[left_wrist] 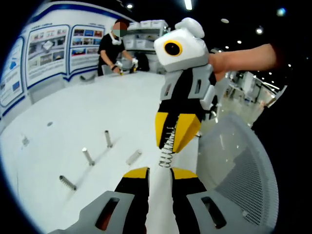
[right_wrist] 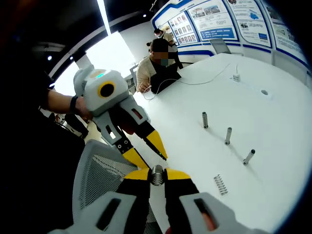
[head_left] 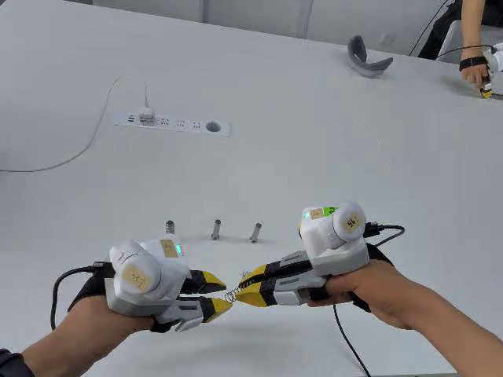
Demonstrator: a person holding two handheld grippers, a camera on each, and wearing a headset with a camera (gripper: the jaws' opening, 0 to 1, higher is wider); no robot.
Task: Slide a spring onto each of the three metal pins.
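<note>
While our right tongs clamp one end of the spring, its long axis runs level toward our left tongs, parted just at its free end; the bare middle pin stands upright beyond, on the desk.

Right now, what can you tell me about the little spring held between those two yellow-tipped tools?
The spring is a thin coil of silvery wire, held in the air, clear of the white table. The right gripper pinches one end between its yellow tips; the free end points at the left gripper, whose jaws stand apart. Contact there is unclear.
</note>
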